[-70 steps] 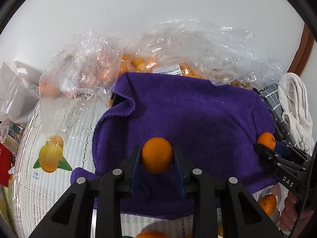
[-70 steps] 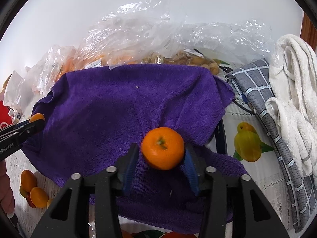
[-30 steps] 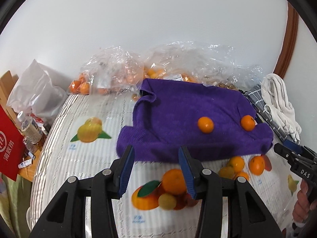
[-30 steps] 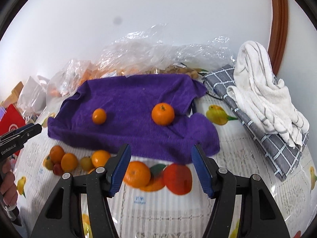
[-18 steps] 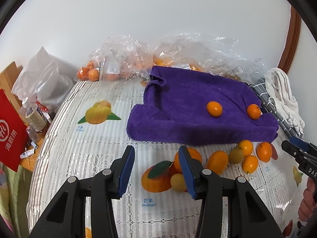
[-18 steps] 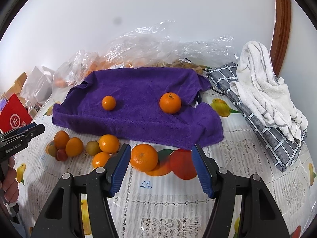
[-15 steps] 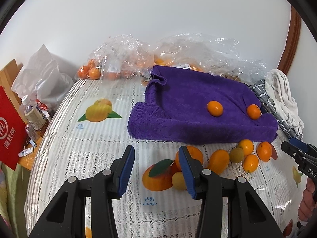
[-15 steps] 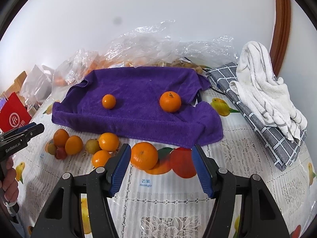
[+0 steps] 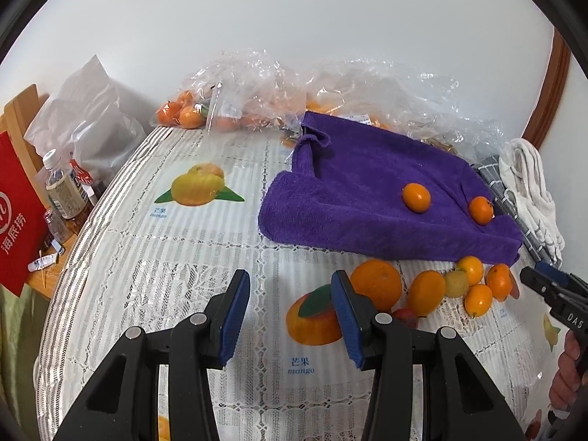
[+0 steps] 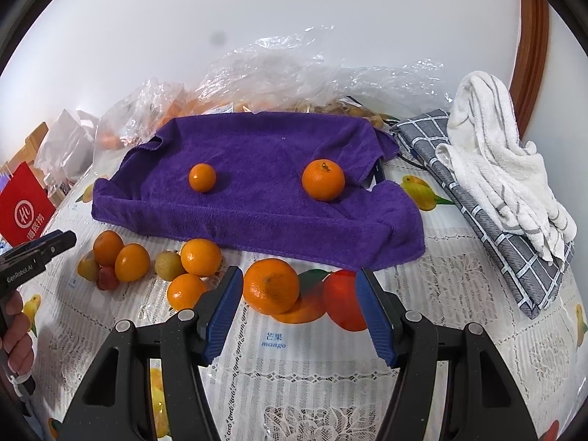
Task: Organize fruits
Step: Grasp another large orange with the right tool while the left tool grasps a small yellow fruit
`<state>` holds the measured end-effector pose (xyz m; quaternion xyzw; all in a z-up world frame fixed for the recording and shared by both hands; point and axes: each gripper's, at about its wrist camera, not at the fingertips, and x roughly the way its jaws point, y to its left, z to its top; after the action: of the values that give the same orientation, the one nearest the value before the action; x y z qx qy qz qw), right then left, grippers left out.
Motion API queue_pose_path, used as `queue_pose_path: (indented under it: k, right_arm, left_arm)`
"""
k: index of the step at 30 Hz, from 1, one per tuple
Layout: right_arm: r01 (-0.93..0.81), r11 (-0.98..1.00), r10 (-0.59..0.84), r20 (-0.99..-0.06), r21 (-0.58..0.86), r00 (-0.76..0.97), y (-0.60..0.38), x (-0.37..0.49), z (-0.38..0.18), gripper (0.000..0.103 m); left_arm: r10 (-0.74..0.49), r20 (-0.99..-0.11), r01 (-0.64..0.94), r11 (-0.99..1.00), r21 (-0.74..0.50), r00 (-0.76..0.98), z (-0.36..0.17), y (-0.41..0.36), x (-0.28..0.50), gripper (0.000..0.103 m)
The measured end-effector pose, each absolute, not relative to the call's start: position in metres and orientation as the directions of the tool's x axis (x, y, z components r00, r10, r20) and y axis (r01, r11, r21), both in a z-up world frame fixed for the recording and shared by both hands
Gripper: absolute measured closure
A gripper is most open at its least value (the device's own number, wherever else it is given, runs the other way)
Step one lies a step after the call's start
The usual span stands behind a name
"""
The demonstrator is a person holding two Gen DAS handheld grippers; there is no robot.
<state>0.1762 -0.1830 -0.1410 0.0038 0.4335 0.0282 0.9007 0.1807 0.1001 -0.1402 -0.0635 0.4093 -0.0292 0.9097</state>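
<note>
Both your grippers, left gripper (image 9: 290, 312) and right gripper (image 10: 299, 310), hang spread and empty, lower centre; two oranges (image 10: 323, 179) parked on purple towel (image 10: 257, 198) so they won't roll.

Looked like a home — lace-and-fruit-print cloth on the table (image 10: 294, 386), folded towels (image 10: 503, 154), plastic bags of fruit (image 9: 235, 99) against a plain wall.

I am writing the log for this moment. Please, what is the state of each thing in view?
Left tongs: open, empty.
Right tongs: open, empty.
Small round orange fruit: resting on the purple terry towel.
Larger stemmed orange mandarin: resting on the same towel.
Biggest orange: on the tablecloth, before the towel.
Clear plastic bags: crumpled, holding fruit.
</note>
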Motion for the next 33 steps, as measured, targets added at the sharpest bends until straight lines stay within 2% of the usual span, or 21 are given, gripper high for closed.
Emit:
queue_pose_path:
  k: [10,18,19,22,28,33]
  right_arm:
    - [-0.102,0.993,0.107,-0.801,0.058,0.59,-0.174,0.184,-0.158,0.044]
    - [-0.127,0.992,0.075,-0.835,0.006,0.544,-0.161,0.197,-0.177,0.044]
    - [-0.128,0.992,0.078,-0.839,0.011,0.538,-0.162,0.198,-0.179,0.045]
    - [-0.132,0.99,0.104,-0.846,0.04,0.522,-0.164,0.202,-0.184,0.061]
    - [-0.156,0.985,0.144,-0.823,0.069,0.549,-0.167,0.196,-0.182,0.062]
    - [-0.129,0.984,0.177,-0.79,0.124,0.586,-0.181,0.193,-0.173,0.062]
  left_arm:
    - [-0.117,-0.722,-0.019,0.984,-0.178,0.682,-0.138,0.107,0.18,0.059]
    - [-0.139,-0.72,-0.024,0.977,-0.211,0.68,-0.139,0.111,0.181,0.059]
    - [-0.141,-0.72,-0.023,0.977,-0.213,0.679,-0.14,0.111,0.181,0.059]
    - [-0.154,-0.72,-0.017,0.974,-0.224,0.677,-0.141,0.111,0.182,0.059]
    - [-0.224,-0.719,0.038,0.963,-0.266,0.658,-0.144,0.105,0.181,0.059]
    - [-0.269,-0.748,0.112,0.961,-0.254,0.607,-0.152,0.087,0.179,0.059]
